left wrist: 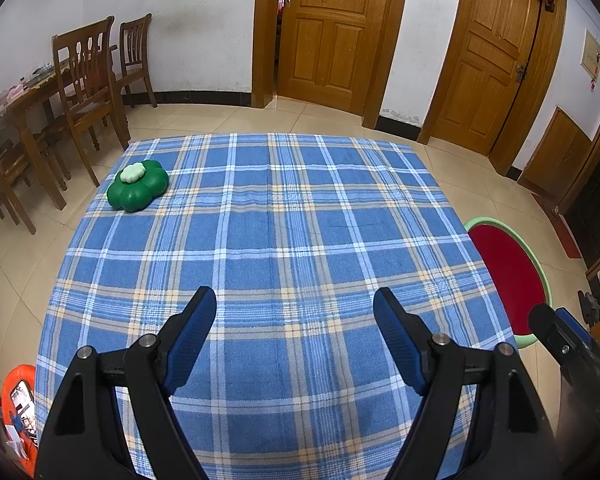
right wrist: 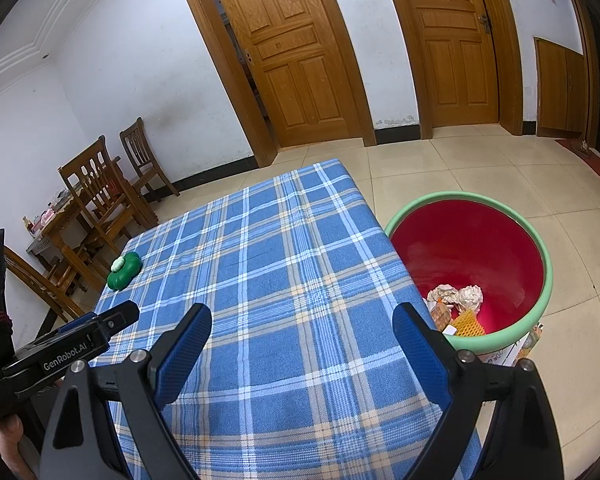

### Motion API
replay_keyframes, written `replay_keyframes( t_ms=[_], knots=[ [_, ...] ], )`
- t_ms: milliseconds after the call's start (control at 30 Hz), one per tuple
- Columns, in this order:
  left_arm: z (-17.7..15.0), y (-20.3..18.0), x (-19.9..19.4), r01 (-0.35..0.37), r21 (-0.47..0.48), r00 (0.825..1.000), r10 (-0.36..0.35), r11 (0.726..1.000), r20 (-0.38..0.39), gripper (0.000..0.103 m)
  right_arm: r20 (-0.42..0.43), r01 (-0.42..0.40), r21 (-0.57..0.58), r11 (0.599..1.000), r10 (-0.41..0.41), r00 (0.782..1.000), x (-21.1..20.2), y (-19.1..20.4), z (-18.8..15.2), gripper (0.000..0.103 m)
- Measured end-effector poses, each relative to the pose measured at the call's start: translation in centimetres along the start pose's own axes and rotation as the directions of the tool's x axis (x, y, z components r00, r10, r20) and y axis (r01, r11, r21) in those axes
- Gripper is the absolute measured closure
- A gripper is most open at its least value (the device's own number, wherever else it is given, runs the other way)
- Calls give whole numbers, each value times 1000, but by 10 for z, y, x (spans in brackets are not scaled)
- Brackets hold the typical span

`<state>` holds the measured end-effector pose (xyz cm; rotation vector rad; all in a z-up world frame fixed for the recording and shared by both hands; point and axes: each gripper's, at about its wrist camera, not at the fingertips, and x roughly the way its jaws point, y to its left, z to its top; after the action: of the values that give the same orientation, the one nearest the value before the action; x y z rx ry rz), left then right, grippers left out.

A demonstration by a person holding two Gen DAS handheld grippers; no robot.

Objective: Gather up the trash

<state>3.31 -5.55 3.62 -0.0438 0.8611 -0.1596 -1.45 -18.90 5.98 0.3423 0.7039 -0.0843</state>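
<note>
Seemingly the collecting is close to finished, or finished outright: ahead of both tongs the table [left wrist: 284, 240], covered in a blue plaid cloth, shows no scrap of trash in either view. The only thing on it is a green flower-shaped object [left wrist: 138, 186] with a pale top, far ahead and to the left of the left tongs [left wrist: 295, 306], and whether it counts as trash I cannot tell; it looks more like a household item than litter. The trash itself sits in the basin [right wrist: 538, 308], red inside with a green rim, standing on the floor just off the table's edge ahead and to the right of the right tongs [right wrist: 302, 322]: two crumpled paper balls [right wrist: 456, 296], a piece of yellow mesh [right wrist: 468, 322] and some wrappers lie in its bottom. What is left, if anything, would be the green object or things beyond these views.

The left tongs are spread wide over the bare cloth, with nothing between the blue pads and nothing touched. The right tongs are likewise spread wide and carry nothing, hanging above the table near its right edge
</note>
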Motion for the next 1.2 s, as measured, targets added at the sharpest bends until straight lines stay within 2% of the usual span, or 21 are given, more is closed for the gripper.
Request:
replay_keyframes(
  t_ms=[1200],
  knots=[
    [-1,1,0,-1,-1,1000,1,1000,-2,23,-4,-1,2,1000,1,1000,0,1,-1,9]
  ],
)
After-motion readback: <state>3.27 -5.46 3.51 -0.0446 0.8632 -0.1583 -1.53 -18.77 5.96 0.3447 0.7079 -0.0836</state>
